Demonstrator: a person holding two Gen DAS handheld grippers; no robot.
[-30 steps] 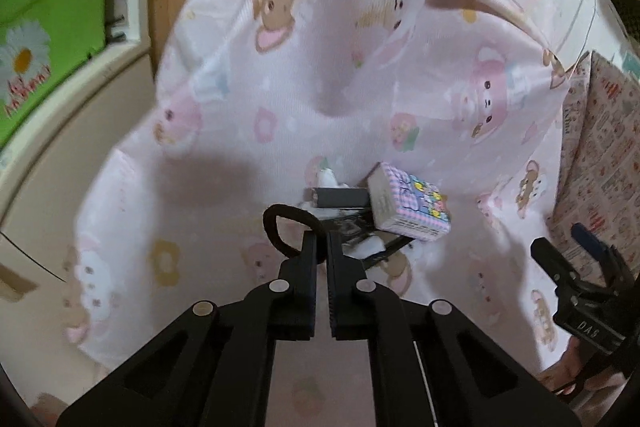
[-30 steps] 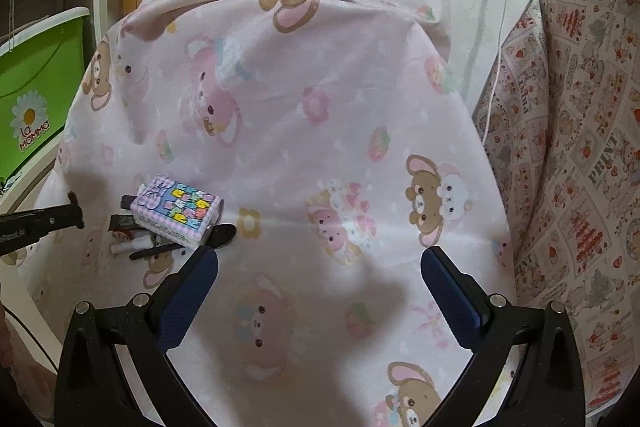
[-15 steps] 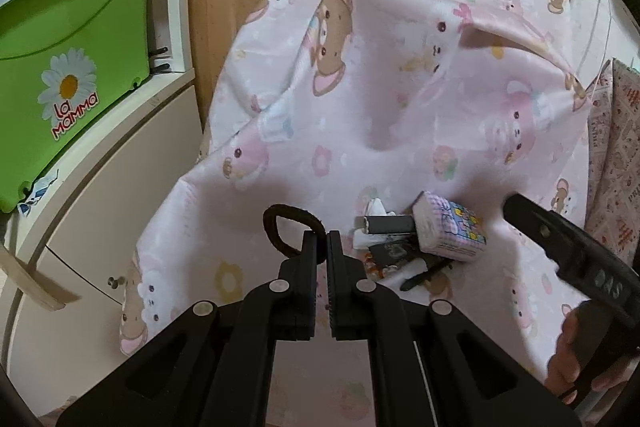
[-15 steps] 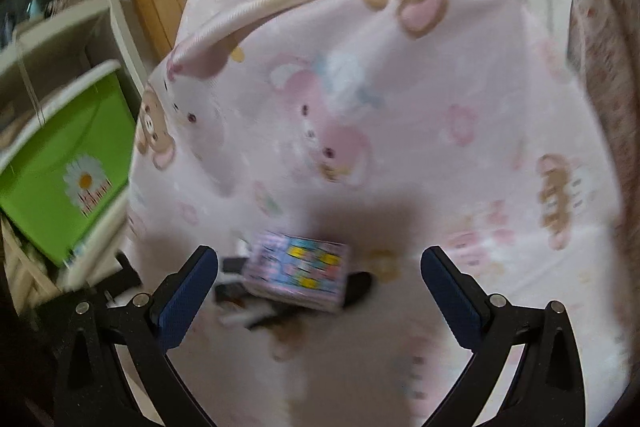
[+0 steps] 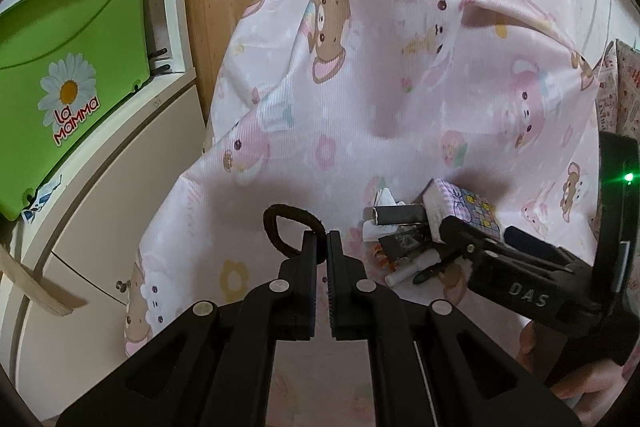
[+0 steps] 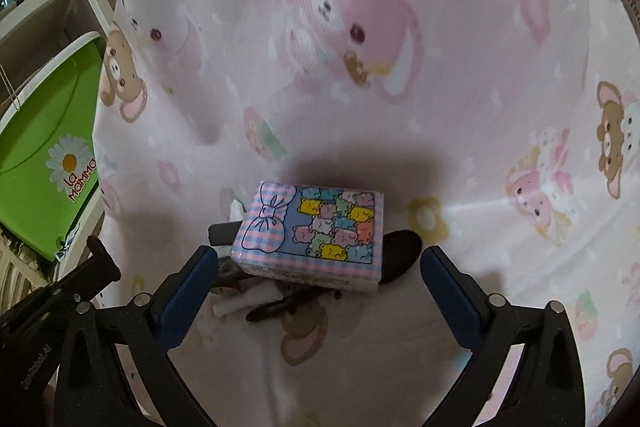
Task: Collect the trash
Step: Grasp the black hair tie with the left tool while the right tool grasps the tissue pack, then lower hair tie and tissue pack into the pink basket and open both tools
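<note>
pink bear-print sheet (image 6: 460,75) holds the tissue pack (image 6: 316,227); closing right gripper (image 6: 320,263) should straddle it squarely, left gripper (image 5: 322,247) clamped on hair tie (image 5: 280,223).

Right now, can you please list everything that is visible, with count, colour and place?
Hair tie: one, black, held in left gripper.
Packet: one, pink and blue checked with bear prints, on top of the litter pile.
Dark tube: one, grey-black, left of the packet.
White stick: one, under the packet's near edge.
Sheet: one, pink with bears and rabbits, under everything.
Bin: one, green with daisy, on the white cabinet at left.
Left gripper: black, jaws shut on the hair tie.
Right gripper: blue pads, jaws closing, straddling the packet, not touching.
</note>
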